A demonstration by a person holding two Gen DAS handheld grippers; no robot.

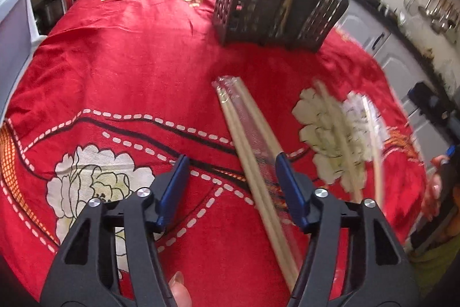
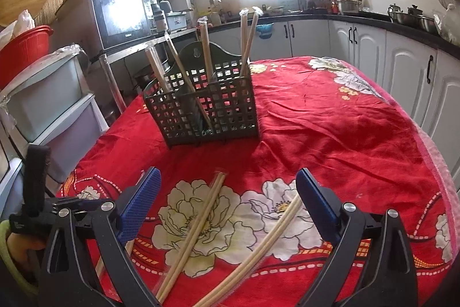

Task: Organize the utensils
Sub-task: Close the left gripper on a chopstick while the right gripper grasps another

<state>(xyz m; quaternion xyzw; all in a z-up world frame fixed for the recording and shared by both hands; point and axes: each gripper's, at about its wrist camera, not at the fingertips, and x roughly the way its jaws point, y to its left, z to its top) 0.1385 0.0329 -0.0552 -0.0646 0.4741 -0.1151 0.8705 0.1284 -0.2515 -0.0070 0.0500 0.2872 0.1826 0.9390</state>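
Observation:
In the left wrist view a pair of pale wooden chopsticks in a clear wrapper [image 1: 250, 151] lies slantwise on the red cloth. It runs between the blue pads of my left gripper [image 1: 233, 157], close to the right pad; the left pad stands clear of it, so the gripper is open. More wrapped chopsticks [image 1: 336, 134] lie blurred to the right. A dark lattice basket [image 1: 276, 5] stands beyond with chopsticks upright in it. My right gripper [image 2: 227, 173] hangs open above two chopstick pairs [image 2: 198, 229] [image 2: 270, 243], touching neither. The basket [image 2: 207, 102] stands further back.
A red floral tablecloth [image 2: 330, 120] covers the table. Plastic drawers [image 2: 43, 94] and a microwave [image 2: 120, 16] stand to the left, white cabinets [image 2: 402, 71] and a counter along the back and right. A person's hand [image 1: 434, 186] shows at the right edge.

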